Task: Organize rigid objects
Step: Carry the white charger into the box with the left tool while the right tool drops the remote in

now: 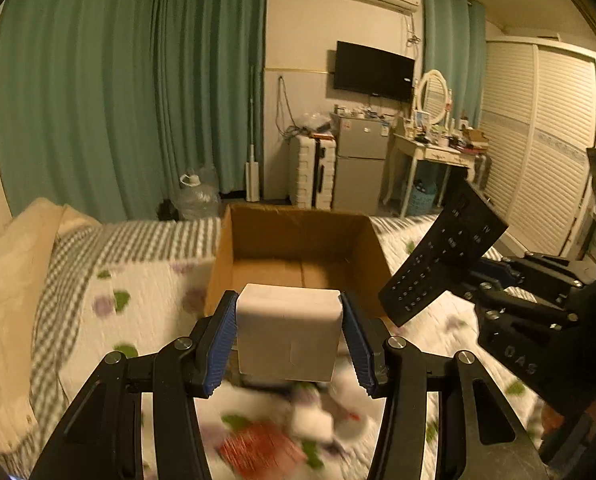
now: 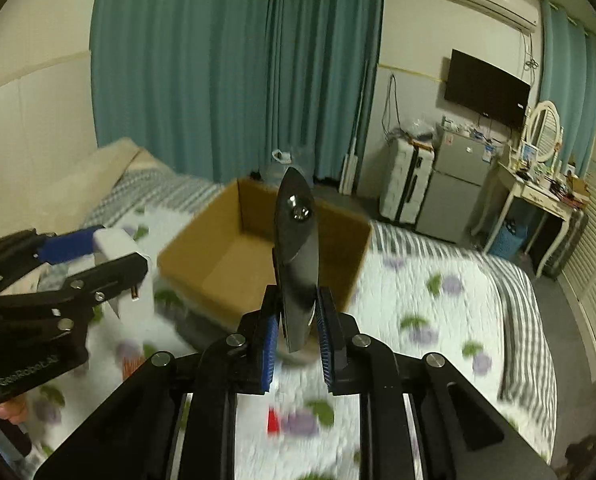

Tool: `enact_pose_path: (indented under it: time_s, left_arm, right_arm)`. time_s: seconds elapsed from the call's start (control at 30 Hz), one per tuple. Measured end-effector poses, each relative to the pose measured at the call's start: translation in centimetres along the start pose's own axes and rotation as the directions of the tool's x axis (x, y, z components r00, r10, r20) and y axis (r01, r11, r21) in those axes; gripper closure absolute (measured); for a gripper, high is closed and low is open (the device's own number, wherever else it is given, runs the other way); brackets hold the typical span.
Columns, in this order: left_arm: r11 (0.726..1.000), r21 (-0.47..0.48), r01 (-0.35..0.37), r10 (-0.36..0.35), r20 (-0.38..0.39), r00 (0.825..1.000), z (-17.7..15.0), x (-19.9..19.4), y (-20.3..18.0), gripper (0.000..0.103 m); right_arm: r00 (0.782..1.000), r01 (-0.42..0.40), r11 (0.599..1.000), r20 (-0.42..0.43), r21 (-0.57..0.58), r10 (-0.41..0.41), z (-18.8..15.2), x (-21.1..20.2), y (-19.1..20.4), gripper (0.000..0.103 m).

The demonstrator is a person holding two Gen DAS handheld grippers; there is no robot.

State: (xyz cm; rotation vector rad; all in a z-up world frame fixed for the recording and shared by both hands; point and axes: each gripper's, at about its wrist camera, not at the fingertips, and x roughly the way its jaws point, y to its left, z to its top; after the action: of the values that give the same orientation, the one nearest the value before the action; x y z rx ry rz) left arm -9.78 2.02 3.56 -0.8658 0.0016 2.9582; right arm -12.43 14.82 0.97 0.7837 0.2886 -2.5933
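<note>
My left gripper (image 1: 290, 334) is shut on a white boxy block (image 1: 289, 332), held above the bed just in front of an open cardboard box (image 1: 298, 236). The box looks empty inside. My right gripper (image 2: 296, 340) is shut on a black remote control (image 2: 296, 256), gripped edge-on near its lower end so it stands up before the cardboard box (image 2: 218, 240). In the left wrist view the remote control (image 1: 441, 264) hangs to the right of the box with its buttons showing. In the right wrist view the left gripper (image 2: 114, 268) and its white block (image 2: 114, 242) are at the left.
The box sits on a bed with a floral quilt (image 2: 437, 320) and a striped blanket (image 1: 138, 240). Several blurred small items, one red (image 1: 258, 448), lie on the quilt below my left gripper. Beyond the bed stand a fridge (image 1: 359, 160), a suitcase, a dressing table and a water jug.
</note>
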Motion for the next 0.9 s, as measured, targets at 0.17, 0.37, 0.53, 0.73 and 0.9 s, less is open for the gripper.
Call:
enact_pose_path:
  time_s: [0.17, 0.37, 0.53, 0.73, 0.9]
  left_arm:
    - [0.999, 0.012, -0.035, 0.036, -0.027, 0.999, 1.7, 4.6, 1.3, 0.051]
    - [0.999, 0.017, -0.036, 0.038, -0.103, 0.994, 1.0, 10.0, 1.7, 0.051]
    - [0.998, 0.051, -0.044, 0.049, -0.107, 0.993, 0.4, 12.5, 0.9, 0.051]
    - [0.997, 0.003, -0.072, 0.072, -0.102, 0.992, 0.7, 13.5, 2.0, 0.041]
    - [0.998, -0.013, -0.063, 0.061, -0.098, 0.993, 1.1, 11.3, 2.3, 0.041]
  right_arm:
    - [0.997, -0.034, 0.999, -0.064, 0.003, 0.034, 2.5, 4.9, -0.5, 0.086]
    - [0.981, -0.052, 0.999, -0.185, 0.017, 0.054, 1.0, 11.5, -1.0, 0.086]
    - [0.974, -0.064, 0.997, -0.212, 0.053, 0.074, 0.2, 14.7, -2.3, 0.086]
    - [0.983, -0.043, 0.994, -0.173, 0.097, 0.059, 0.9, 15.0, -3.7, 0.072]
    - [0.992, -0.028, 0.988, -0.117, 0.152, 0.046, 2.0, 12.6, -4.9, 0.040]
